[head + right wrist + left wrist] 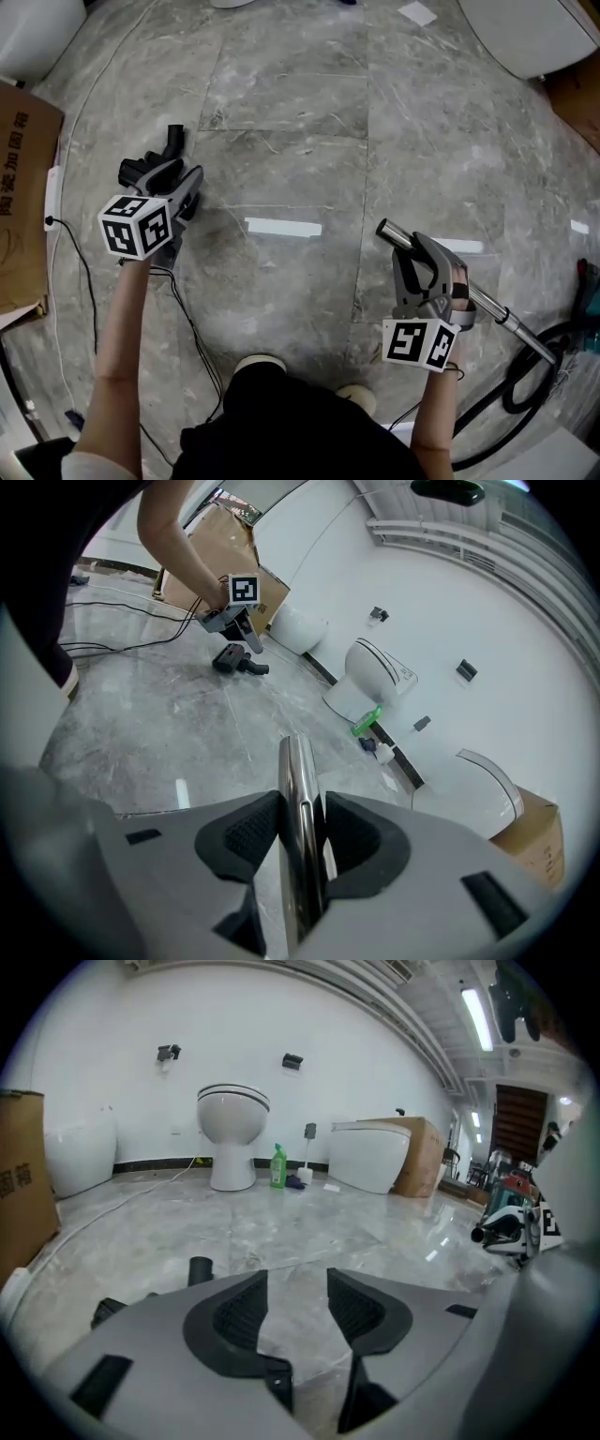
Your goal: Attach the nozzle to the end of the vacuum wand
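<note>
The black nozzle [161,157] lies on the grey marble floor at the left; it also shows in the right gripper view as the nozzle [239,662]. My left gripper [190,186] hovers just beside it, jaws open with only bare floor between them [297,1283]. A black stub of the nozzle [200,1269] pokes up behind the left finger. My right gripper [413,249] is shut on the chrome vacuum wand [499,317], whose open end [385,230] sticks out past the jaws. In the right gripper view the wand [300,780] runs between the pads of the right gripper [302,841].
A black hose [525,375] loops at the right from the wand's far end. A cardboard box [21,187] and thin black cables [89,281] lie at the left. Toilets [232,1138], a green bottle [277,1168] and another box [424,1152] stand along the wall.
</note>
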{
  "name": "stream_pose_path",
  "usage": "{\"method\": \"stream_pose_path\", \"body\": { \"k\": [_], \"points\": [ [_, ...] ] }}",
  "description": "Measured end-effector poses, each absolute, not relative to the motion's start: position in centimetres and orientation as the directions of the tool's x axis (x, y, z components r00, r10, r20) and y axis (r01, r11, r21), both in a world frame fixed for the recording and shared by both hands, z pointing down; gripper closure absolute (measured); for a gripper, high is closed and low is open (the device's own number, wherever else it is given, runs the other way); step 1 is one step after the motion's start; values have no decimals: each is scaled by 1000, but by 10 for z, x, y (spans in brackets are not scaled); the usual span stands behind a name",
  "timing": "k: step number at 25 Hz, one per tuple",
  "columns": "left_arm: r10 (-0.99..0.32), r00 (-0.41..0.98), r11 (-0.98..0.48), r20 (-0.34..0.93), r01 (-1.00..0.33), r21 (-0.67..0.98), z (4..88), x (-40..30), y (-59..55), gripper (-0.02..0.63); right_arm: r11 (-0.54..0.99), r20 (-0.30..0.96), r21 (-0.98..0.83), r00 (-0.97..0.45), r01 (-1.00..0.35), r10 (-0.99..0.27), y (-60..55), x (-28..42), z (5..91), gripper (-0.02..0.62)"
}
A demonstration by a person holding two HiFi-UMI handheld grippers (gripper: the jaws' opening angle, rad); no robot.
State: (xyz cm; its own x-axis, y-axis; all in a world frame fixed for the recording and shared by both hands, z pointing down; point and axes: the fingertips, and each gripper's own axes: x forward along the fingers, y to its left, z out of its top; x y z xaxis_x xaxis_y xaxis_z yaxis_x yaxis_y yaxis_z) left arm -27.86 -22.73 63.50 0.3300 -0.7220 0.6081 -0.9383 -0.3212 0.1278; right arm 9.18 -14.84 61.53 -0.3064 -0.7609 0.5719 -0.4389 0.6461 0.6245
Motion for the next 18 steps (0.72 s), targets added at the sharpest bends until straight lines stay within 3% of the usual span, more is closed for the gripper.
{"method": "stream_pose_path", "body": {
  "k": [7, 10, 18],
  "points": [
    [-660, 120, -263, 741, -961, -79, 655, -363, -246, 176, 658, 584, 613, -310, -437, -750, -147, 91, 618, 434],
    [-559, 103, -277, 823, -958, -68, 674, -386, -251, 88, 662, 589, 611, -309, -434, -747, -147, 92, 620, 434],
    [-373, 84, -360, 924, -931, -60, 710, -406, -272, 66, 678, 612, 601, -301, -424, -731, -148, 91, 625, 434]
  ]
}}
